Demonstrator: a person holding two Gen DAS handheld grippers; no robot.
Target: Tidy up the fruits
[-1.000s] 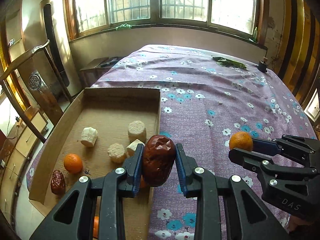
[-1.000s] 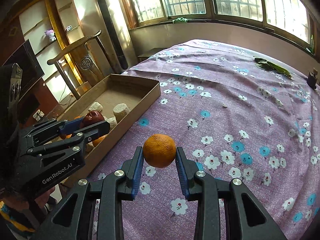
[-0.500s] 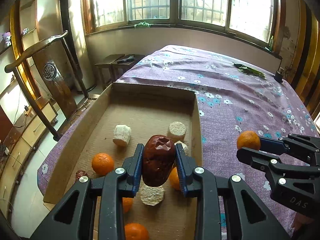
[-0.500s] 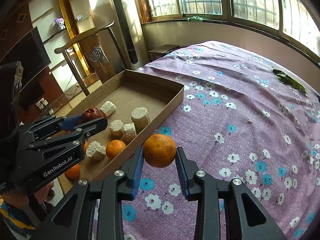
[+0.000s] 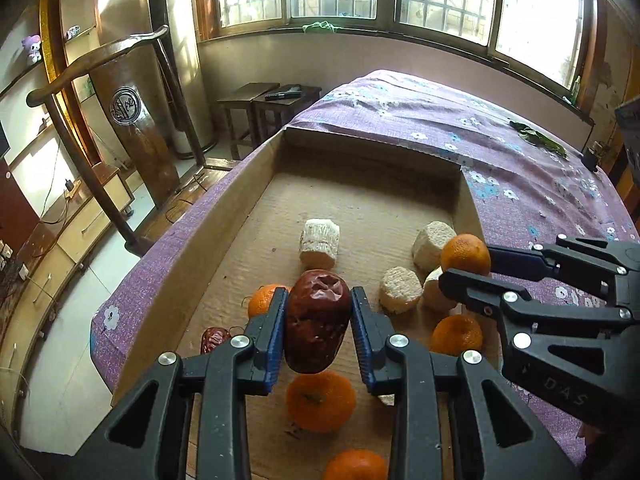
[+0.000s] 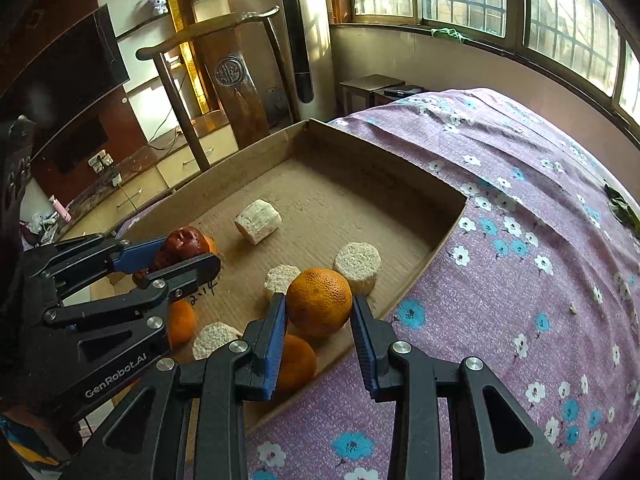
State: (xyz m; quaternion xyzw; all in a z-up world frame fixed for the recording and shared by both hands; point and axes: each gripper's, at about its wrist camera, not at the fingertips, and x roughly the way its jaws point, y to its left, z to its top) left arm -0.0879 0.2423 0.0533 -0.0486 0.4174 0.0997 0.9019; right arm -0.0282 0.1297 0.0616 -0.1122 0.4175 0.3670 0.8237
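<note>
My left gripper (image 5: 318, 322) is shut on a wrinkled dark red date (image 5: 316, 320), held above the floor of a shallow cardboard tray (image 5: 360, 200). My right gripper (image 6: 320, 320) is shut on an orange (image 6: 319, 302), hovering over the tray's right wall. In the left wrist view the right gripper (image 5: 466, 264) reaches in from the right with its orange (image 5: 465, 254). In the right wrist view the left gripper (image 6: 176, 256) comes in from the left with the date (image 6: 182, 244). Several oranges (image 5: 320, 400), pale corn-cob chunks (image 5: 319, 238) and another date (image 5: 214, 340) lie in the tray.
The tray sits at the left edge of a bed covered with a purple flowered sheet (image 6: 520, 280). Green leaves (image 5: 536, 138) lie far back on the sheet. A wooden chair (image 5: 128, 112) and small tables (image 5: 264, 100) stand on the floor to the left.
Both grippers have moved left over the tray, each keeping its fruit. The date went from the tray's right wall to its middle; the orange went from over the sheet to the tray's right side.
</note>
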